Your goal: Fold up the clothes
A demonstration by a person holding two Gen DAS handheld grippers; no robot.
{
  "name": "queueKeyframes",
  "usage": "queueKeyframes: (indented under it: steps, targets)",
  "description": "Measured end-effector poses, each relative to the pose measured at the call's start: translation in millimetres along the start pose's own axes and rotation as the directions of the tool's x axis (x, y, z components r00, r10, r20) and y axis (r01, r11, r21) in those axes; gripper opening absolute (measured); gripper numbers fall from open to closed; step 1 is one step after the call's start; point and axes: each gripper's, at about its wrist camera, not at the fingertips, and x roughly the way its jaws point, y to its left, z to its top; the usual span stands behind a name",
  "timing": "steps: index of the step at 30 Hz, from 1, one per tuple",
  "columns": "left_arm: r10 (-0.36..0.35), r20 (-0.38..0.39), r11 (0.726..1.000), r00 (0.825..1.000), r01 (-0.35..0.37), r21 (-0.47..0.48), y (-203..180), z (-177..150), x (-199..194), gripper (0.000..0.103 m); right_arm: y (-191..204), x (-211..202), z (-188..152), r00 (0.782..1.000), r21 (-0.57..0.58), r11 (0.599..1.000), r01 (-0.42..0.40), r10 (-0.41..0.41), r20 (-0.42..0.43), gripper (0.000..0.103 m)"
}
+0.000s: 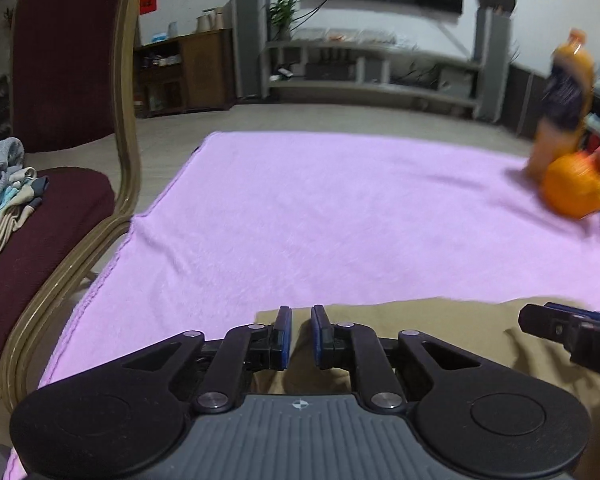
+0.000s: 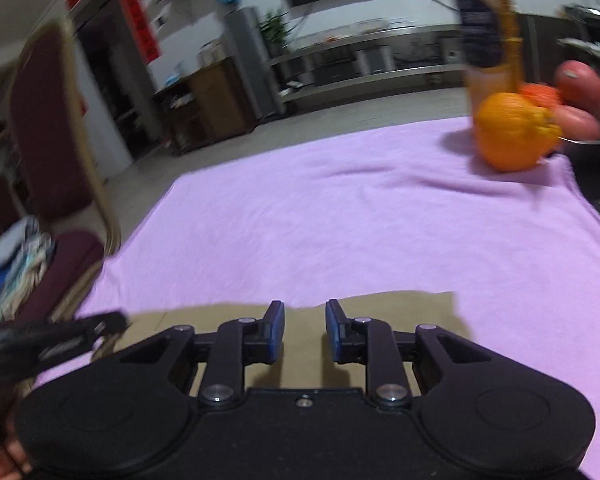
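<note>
A tan garment lies flat at the near edge of the table on a pink towel; it also shows in the right wrist view. My left gripper hovers over the garment's left part, jaws a small way apart with nothing between them. My right gripper is open over the garment's far edge and holds nothing. It shows in the left wrist view at the right. The left gripper shows blurred in the right wrist view at the left.
An orange, a juice bottle and a bowl of fruit stand at the table's far right. A dark red chair at the left holds a pile of clothes.
</note>
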Motion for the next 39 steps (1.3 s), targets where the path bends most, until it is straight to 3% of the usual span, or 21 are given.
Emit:
queueKeyframes:
  steps: [2, 5, 8, 9, 10, 12, 13, 14, 15, 18, 21, 26, 30, 35, 39]
  targets:
    - [0.036, -0.024, 0.999, 0.999, -0.036, 0.009, -1.0, -9.9, 15.0, 0.012, 10.4, 14.1, -5.6, 1.000, -0.055, 0.999, -0.003, 0.003, -0.003, 0.023]
    - [0.067, 0.036, 0.997, 0.997, -0.068, 0.024, 0.2, -27.1, 12.8, 0.015, 4.7, 26.2, -13.6, 1.000, -0.090, 0.996, 0.019, -0.018, 0.012, 0.016]
    - [0.070, 0.036, 0.998, 0.997, -0.069, -0.013, 4.9, -27.8, 10.6, 0.019, -39.4, 21.1, -16.9, 0.987, 0.098, 0.984, 0.150, -0.154, 0.035, 0.001]
    - [0.066, 0.032, 0.997, 0.997, -0.065, -0.033, 8.5, -27.7, 9.4, 0.019, -58.0, 15.3, -19.6, 0.988, 0.173, 0.975, 0.143, -0.151, 0.036, 0.000]
    - [0.080, 0.026, 0.996, 0.996, -0.079, -0.046, 10.3, -29.8, 6.7, 0.020, -75.1, 9.1, -22.1, 0.990, 0.240, 0.963, 0.124, -0.137, 0.040, 0.000]
    - [0.093, 0.013, 0.993, 0.996, -0.092, -0.080, 20.8, -35.9, -1.1, 0.021, -90.7, -5.1, -21.8, 0.972, 0.269, 0.937, 0.221, -0.233, 0.015, 0.000]
    - [0.088, 0.009, 0.992, 0.996, -0.087, -0.087, 26.7, -39.2, -6.2, 0.021, -97.1, -12.3, -21.3, 0.957, 0.274, 0.920, 0.279, -0.290, 0.000, 0.010]
    - [0.101, -0.012, 0.990, 0.995, -0.102, -0.099, 33.6, -42.7, -10.9, 0.022, -103.4, -19.5, -20.7, 0.938, 0.277, 0.900, 0.337, -0.346, -0.016, 0.011]
    - [0.113, -0.034, 0.987, 0.993, -0.116, -0.111, 40.5, -46.1, -15.7, 0.022, -109.3, -29.4, -22.1, 0.935, 0.296, 0.891, 0.344, -0.353, -0.023, 0.011]
    - [0.121, -0.087, 0.977, 0.989, -0.134, -0.167, 63.6, -55.8, -33.9, 0.023, -126.7, -62.1, -28.5, 0.947, 0.368, 0.877, 0.307, -0.318, -0.032, 0.011]
    - [0.091, -0.106, 0.960, 0.990, -0.115, -0.254, 81.4, -62.1, -58.9, 0.021, -115.8, -85.6, -31.5, 0.964, 0.338, 0.905, 0.258, -0.266, -0.023, 0.020]
    - [0.011, -0.010, 0.972, 1.000, -0.013, -0.237, 69.7, -58.8, -104.1, 0.025, -82.9, -107.7, -35.0, 0.981, 0.248, 0.951, 0.187, -0.193, 0.000, 0.026]
    - [-0.061, 0.033, 0.991, 0.998, 0.064, -0.119, 41.7, -61.1, -117.2, 0.027, -63.8, -112.5, -42.1, 0.987, 0.175, 0.972, 0.159, -0.163, 0.009, 0.027]
    - [-0.093, 0.035, 0.995, 0.995, 0.094, -0.019, 19.6, -57.2, -107.4, 0.027, -45.0, -109.8, -47.4, 0.993, 0.094, 0.989, 0.115, -0.118, 0.024, 0.027]
    - [-0.096, 0.011, 0.993, 0.995, 0.095, 0.066, -0.6, -47.1, -84.1, 0.027, -13.2, -78.9, -35.7, 0.996, -0.057, 0.995, 0.086, -0.086, 0.013, 0.027]
